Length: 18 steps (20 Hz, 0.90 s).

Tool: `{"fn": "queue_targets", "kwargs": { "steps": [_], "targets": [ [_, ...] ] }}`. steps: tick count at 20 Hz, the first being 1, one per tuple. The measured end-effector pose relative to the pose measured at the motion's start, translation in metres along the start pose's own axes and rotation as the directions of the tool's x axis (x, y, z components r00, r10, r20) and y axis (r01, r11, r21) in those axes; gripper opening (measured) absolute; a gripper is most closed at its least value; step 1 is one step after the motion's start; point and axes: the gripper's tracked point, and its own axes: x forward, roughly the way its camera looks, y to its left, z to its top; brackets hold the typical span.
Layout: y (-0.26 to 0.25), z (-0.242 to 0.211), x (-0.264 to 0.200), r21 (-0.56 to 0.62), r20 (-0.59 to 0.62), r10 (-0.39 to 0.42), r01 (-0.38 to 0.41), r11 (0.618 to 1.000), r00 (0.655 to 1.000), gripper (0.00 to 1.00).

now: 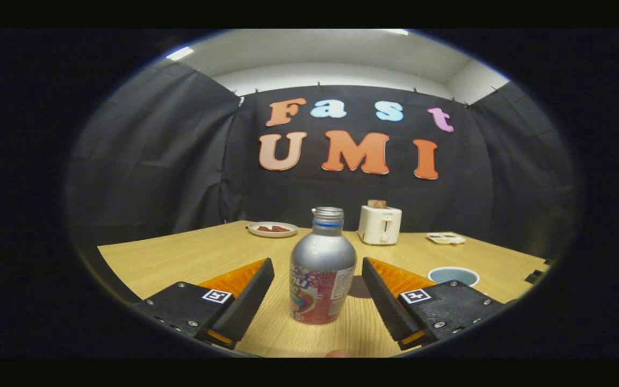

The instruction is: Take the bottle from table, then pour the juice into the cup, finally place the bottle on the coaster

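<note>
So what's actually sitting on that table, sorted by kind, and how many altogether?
Bottles: 1, the bottle, standing between the open gripper fingers, neither touching it.
Cups: 1, the cup, beyond the right finger.
Toasters: 1, the toaster, at the back.
Plates: 1, the plate, holding something reddish.
Small flat dishes: 1, the small dish, too far to identify.
Total: 5.

hand-held gripper (pixel 318 269) level, fingers spread apart

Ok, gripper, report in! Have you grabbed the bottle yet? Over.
Gripper open, jaws either side of the bottle, gaps both sides. Bottle upright on the table, not grabbed. Cup beyond the right jaw. Nothing in the way.
</note>
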Motion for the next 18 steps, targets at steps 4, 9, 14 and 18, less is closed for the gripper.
{"fn": "queue_targets", "kwargs": {
  "steps": [4, 9, 14, 18],
  "targets": [
    [-0.015, -0.009, 0.012, 0.055, -0.043, -0.09, 0.092, 0.994, 0.995, 0.96],
    [-0.016, -0.009, 0.015, 0.024, -0.045, -0.104, 0.105, 0.994, 0.994, 0.69],
    [-0.012, -0.005, 0.017, 0.095, -0.084, -0.149, 0.157, 0.983, 0.985, 0.66],
    [-0.006, 0.017, 0.013, 0.237, -0.083, -0.166, 0.181, 0.955, 0.983, 0.66]
  ]
}}
